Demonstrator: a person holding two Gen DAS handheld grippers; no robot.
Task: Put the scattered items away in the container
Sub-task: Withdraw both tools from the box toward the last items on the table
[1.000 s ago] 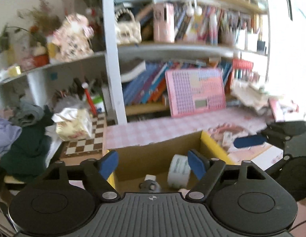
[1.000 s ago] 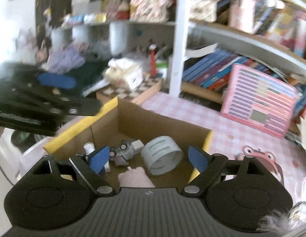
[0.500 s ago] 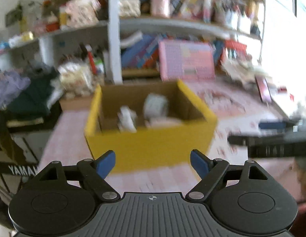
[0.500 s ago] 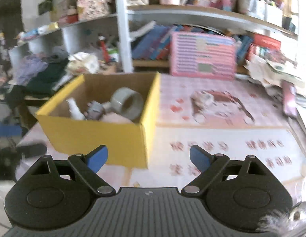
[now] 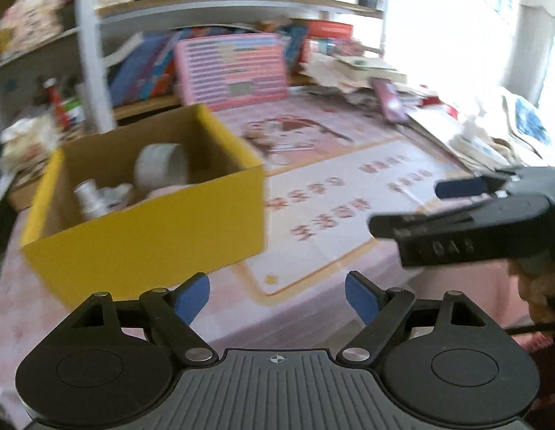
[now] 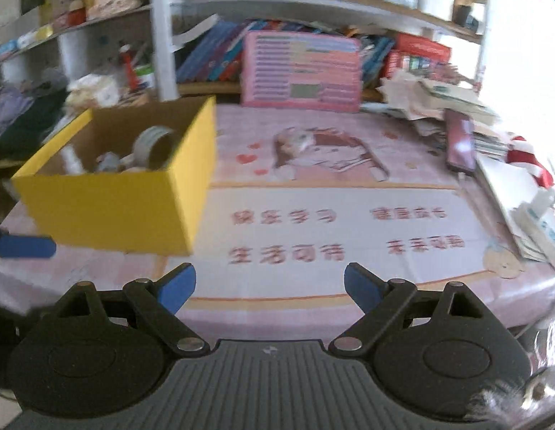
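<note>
A yellow cardboard box (image 5: 145, 222) (image 6: 109, 208) stands on the left of the pink table mat. Inside it lie a grey tape roll (image 5: 162, 165) (image 6: 153, 147), a small white bottle (image 5: 89, 197) and other small items I cannot make out. My left gripper (image 5: 277, 297) is open and empty, low over the table's front edge, just in front of the box. My right gripper (image 6: 270, 286) is also open and empty, to the right of the box; it shows side-on in the left wrist view (image 5: 474, 215). A blue fingertip (image 6: 23, 246) of the left gripper shows at the left edge.
A pink printed mat (image 6: 313, 208) covers the table. A pink chart board (image 6: 302, 71) leans on the bookshelf behind. Loose papers and books (image 6: 439, 100) pile up at the right, with a red and white plush (image 6: 528, 157). A white shelf post (image 6: 162, 36) rises behind the box.
Both grippers have drawn back from above the box's opening to the table's front edge and sunk lower. The box now lies ahead on the left. Jaws stayed open.
</note>
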